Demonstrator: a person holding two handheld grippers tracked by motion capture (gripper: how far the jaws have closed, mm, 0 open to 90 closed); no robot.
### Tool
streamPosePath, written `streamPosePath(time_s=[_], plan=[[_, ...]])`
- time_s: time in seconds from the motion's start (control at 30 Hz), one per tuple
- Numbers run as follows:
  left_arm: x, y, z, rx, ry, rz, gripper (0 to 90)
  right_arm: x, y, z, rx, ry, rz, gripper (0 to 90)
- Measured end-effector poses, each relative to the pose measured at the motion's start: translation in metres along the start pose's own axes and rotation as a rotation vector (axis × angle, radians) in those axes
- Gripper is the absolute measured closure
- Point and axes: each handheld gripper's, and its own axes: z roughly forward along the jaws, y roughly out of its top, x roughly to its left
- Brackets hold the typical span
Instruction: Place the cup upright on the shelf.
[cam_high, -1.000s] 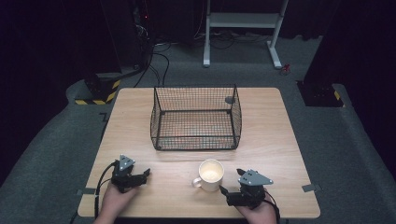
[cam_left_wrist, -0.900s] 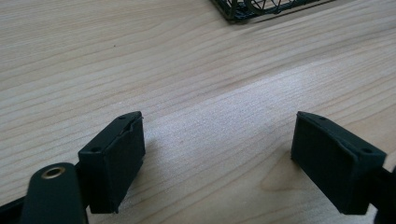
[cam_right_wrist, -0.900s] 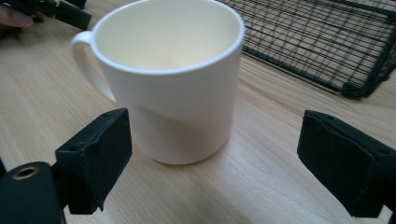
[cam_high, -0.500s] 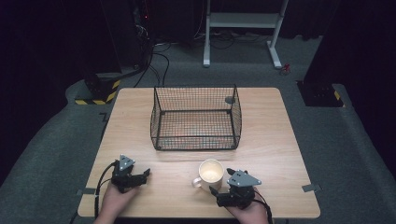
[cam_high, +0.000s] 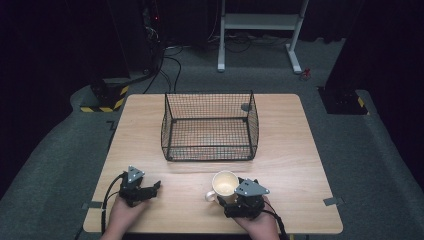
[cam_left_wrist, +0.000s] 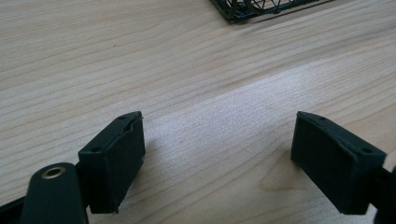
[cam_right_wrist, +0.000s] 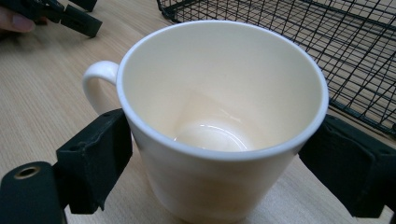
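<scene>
1. Cream mug (cam_high: 225, 184) stands upright near the table's (cam_high: 300, 165) front edge, before the wire basket (cam_high: 209, 126).
2. Right gripper (cam_high: 239, 199) straddles its body, jaws apart (contact unclear); left gripper (cam_high: 142, 188) gapes, empty.
3. Glazed ceramic: probably rigid, slippery, breakable; squeeze the body.

Bright lit table (cam_high: 300, 150), dark surroundings, soft glare on wood; nearest edges blurred

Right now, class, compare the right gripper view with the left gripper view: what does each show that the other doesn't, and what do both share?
Right gripper view: a cream mug, empty, upright, standing between the right gripper's open jaws, handle on the picture's left; farther off, the left gripper and a fingertip.

Left gripper view: that gripper's own open jaws with nothing between them.

Both: the wooden table and part of the wire basket.
</scene>
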Motion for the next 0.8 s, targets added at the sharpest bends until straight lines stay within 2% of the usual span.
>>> streamPosePath(time_s=[0.33,0.8], plan=[[0.000,0.000,0.000,0.001,-0.001,0.001,17.9,-0.002,0.006,-0.005,-0.046,0.018,0.018,9.8],[0.000,0.000,0.001,-0.002,-0.002,0.000,17.9,-0.005,0.019,0.007,-0.024,0.033,0.003,9.7]])
